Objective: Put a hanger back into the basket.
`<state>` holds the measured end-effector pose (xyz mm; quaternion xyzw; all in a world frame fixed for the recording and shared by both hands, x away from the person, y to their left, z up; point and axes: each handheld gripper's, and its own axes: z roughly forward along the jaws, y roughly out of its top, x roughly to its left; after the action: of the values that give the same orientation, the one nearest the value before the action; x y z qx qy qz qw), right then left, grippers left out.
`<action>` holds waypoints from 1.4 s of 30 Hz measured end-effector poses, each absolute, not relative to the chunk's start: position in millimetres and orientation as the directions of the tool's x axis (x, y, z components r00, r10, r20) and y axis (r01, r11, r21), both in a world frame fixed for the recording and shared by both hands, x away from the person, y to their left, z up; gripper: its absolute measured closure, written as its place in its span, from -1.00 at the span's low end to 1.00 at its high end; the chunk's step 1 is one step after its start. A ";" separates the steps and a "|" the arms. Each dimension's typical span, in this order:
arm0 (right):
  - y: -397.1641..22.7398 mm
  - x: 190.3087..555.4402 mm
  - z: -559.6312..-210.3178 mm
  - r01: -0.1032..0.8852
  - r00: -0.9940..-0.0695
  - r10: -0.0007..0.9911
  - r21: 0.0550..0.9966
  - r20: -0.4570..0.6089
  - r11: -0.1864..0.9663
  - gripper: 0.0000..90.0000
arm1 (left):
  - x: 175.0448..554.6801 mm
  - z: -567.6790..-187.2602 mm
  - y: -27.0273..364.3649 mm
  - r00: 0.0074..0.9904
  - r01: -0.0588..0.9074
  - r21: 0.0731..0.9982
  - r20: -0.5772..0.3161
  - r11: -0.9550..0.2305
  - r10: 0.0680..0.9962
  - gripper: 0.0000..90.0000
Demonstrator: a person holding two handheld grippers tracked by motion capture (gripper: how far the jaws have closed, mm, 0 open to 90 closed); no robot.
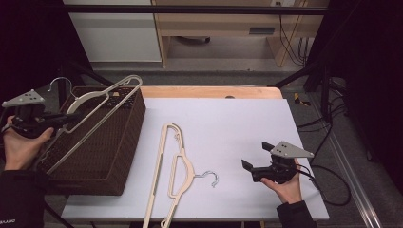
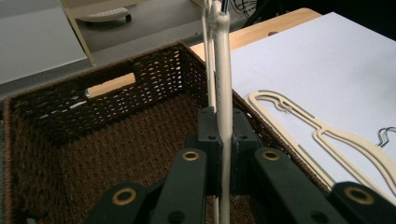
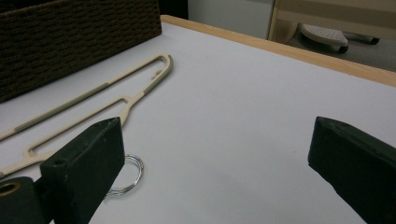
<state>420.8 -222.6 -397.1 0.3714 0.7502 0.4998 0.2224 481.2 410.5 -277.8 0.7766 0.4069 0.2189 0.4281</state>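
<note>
Your right gripper (image 3: 219,163) has its two black jaws spread wide above the white tabletop (image 3: 243,102). A cream hanger (image 3: 93,100) lies flat beside the brown wicker basket (image 3: 70,37), its metal hook (image 3: 128,179) behind your left-hand jaw.

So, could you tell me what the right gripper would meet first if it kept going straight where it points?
Probably the cream hanger lying on the table: the right gripper, open, points toward it, with the wicker basket behind. Depth is hard to judge.

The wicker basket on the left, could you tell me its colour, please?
Dark brown woven wicker basket, clearest in the left gripper view.
</note>
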 end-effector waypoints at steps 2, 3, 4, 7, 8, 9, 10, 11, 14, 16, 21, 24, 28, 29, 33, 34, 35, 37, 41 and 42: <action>-222.4 420.9 -397.3 0.336 -0.625 0.779 0.915 0.038 0.225 -0.91 | 481.5 -278.1 413.4 0.570 0.450 0.837 0.000 -0.312 0.822 0.91; -222.4 420.9 -397.4 0.337 -0.627 0.778 0.914 0.040 0.225 -0.91 | 481.9 -279.0 414.7 0.563 0.453 0.834 0.005 -0.313 0.827 0.91; -222.2 421.1 -397.6 0.335 -0.628 0.778 0.915 0.037 0.227 -0.91 | 482.7 -280.0 416.2 0.557 0.457 0.832 0.008 -0.315 0.830 0.91; -221.8 421.2 -397.9 0.337 -0.631 0.775 0.913 0.039 0.229 -0.91 | 486.7 -282.0 421.2 0.555 0.467 0.827 0.003 -0.314 0.832 0.91; -221.5 421.4 -398.2 0.336 -0.630 0.776 0.913 0.036 0.231 -0.91 | 488.1 -282.3 422.1 0.551 0.470 0.825 0.002 -0.313 0.834 0.91; -221.5 421.4 -398.3 0.336 -0.631 0.775 0.913 0.035 0.232 -0.91 | 489.6 -282.2 422.6 0.548 0.476 0.823 -0.002 -0.309 0.837 0.91; -221.4 421.4 -398.3 0.337 -0.631 0.775 0.913 0.035 0.232 -0.91 | 491.4 -282.4 422.8 0.550 0.476 0.821 0.000 -0.314 0.835 0.91; -221.4 421.5 -398.4 0.337 -0.630 0.775 0.913 0.036 0.232 -0.91 | 493.5 -282.7 422.9 0.546 0.483 0.816 0.001 -0.316 0.838 0.91; -220.9 421.5 -398.8 0.337 -0.632 0.774 0.912 0.035 0.234 -0.91 | 501.3 -284.6 422.7 0.533 0.503 0.796 0.020 -0.336 0.846 0.91; -220.9 421.5 -398.8 0.337 -0.632 0.774 0.912 0.035 0.235 -0.91 | 505.8 -287.3 422.1 0.533 0.514 0.786 0.021 -0.344 0.846 0.91; -221.4 421.2 -398.4 0.337 -0.633 0.774 0.912 0.036 0.233 -0.91 | 509.3 -304.2 423.5 0.544 0.531 0.782 -0.019 -0.326 0.839 0.91; -220.9 421.0 -398.6 0.339 -0.633 0.773 0.912 0.038 0.232 -0.91 | 506.0 -315.8 429.9 0.535 0.548 0.775 -0.036 -0.314 0.844 0.91; -220.4 421.3 -399.2 0.340 -0.632 0.774 0.910 0.036 0.236 -0.91 | 506.5 -330.2 420.6 0.545 0.560 0.750 -0.014 -0.351 0.838 0.91; -220.4 421.5 -399.4 0.341 -0.634 0.773 0.910 0.035 0.238 -0.91 | 508.0 -334.2 418.1 0.543 0.570 0.740 -0.013 -0.358 0.840 0.91; -219.1 421.6 -400.2 0.343 -0.636 0.771 0.908 0.036 0.240 -0.91 | 513.2 -351.5 413.5 0.527 0.601 0.725 -0.043 -0.336 0.849 0.90; -219.2 421.8 -400.3 0.342 -0.635 0.772 0.909 0.035 0.239 -0.91 | 514.0 -357.2 413.5 0.524 0.608 0.720 -0.048 -0.334 0.850 0.90; -219.2 422.0 -400.3 0.341 -0.635 0.772 0.909 0.034 0.240 -0.91 | 514.4 -363.1 413.3 0.518 0.617 0.715 -0.056 -0.327 0.854 0.90; -218.9 422.0 -400.6 0.340 -0.637 0.770 0.909 0.034 0.240 -0.91 | 514.3 -374.3 414.3 0.508 0.635 0.703 -0.067 -0.321 0.859 0.88; -217.1 422.8 -401.8 0.344 -0.640 0.768 0.908 0.038 0.242 -0.91 | 512.7 -379.5 418.4 0.468 0.675 0.671 -0.068 -0.307 0.881 0.86; -216.6 423.0 -402.0 0.346 -0.641 0.767 0.907 0.040 0.242 -0.91 | 512.8 -378.5 419.1 0.461 0.685 0.665 -0.079 -0.298 0.884 0.79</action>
<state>423.0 -216.6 -402.0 0.3665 0.7588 0.4946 0.2127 512.8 419.1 -378.5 0.7908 0.4960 0.1532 0.3241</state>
